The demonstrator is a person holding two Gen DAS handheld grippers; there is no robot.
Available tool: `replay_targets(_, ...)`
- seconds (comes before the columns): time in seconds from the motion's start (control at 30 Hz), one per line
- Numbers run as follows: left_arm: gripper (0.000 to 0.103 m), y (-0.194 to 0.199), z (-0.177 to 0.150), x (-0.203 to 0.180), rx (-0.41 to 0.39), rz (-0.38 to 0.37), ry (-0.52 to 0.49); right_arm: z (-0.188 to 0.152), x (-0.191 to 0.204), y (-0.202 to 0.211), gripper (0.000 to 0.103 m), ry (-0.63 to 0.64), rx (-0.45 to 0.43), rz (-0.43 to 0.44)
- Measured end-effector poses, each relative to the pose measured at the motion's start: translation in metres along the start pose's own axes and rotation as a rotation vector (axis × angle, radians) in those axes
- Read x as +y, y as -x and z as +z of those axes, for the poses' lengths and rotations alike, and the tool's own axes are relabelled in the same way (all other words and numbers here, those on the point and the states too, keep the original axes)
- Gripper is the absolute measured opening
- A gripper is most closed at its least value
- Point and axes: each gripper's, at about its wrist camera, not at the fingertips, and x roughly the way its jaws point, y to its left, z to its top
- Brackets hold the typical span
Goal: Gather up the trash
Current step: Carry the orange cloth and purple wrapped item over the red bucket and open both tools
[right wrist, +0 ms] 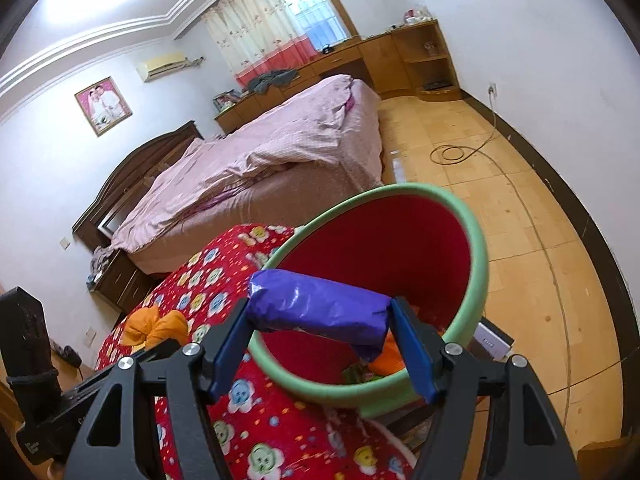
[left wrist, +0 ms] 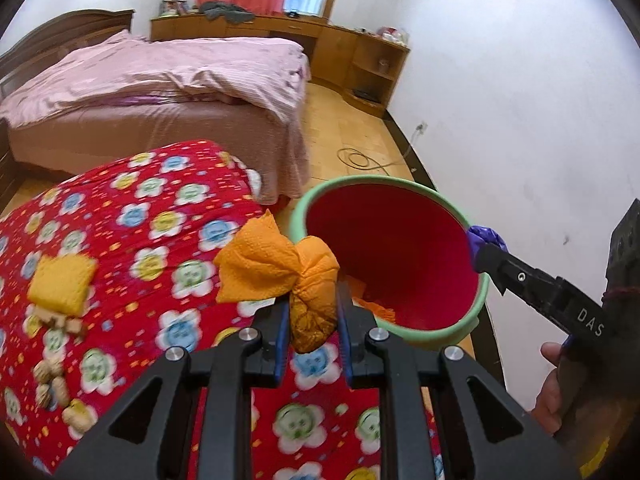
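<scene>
Here, orange wad [left wrist: 312,292] pinched in left tool [left wrist: 312,320]

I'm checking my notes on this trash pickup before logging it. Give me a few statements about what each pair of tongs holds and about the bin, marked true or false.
1. The left tongs grip an orange paper wad. True.
2. The right tongs are empty. False: they hold a purple wrapper roll.
3. The bin has a green rim and a red inside. True.
4. The bin is empty. False: orange scraps lie at its bottom.
5. A yellow sponge lies on the red flowered quilt. True.
</scene>
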Motion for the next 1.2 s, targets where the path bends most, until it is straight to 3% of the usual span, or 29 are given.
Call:
replay_targets(0.43, 0.02, -0.058, 0.015, -0.035, 0.066, -0.055, -0.062, 0.015, -0.037, -0.003, 0.071, -0.057, -0.027, -0.026)
replay_targets(0.53, 0.033, -0.066, 0.017, -0.036, 0.088, -0.054, -0.055, 0.017, -0.042, -0.005, 0.071, -0.064, -0.029, -0.028)
replay_targets(0.63, 0.042, -0.066, 0.016, -0.034, 0.08, -0.046, -0.049, 0.019, -0.043, -0.008, 0.071, -0.069, -0.028, -0.029)
replay_targets(1.0, 0.043, -0.06, 0.013, -0.021, 0.071, -0.022, -0.016, 0.021, -0.036, -0.025, 0.074, -0.061, 0.001, -0.008)
replay_targets(1.2, 0.043, -0.05, 0.011, -0.008, 0.063, -0.007, 0.023, 0.02, -0.033, -0.029, 0.08, -0.058, 0.014, 0.006)
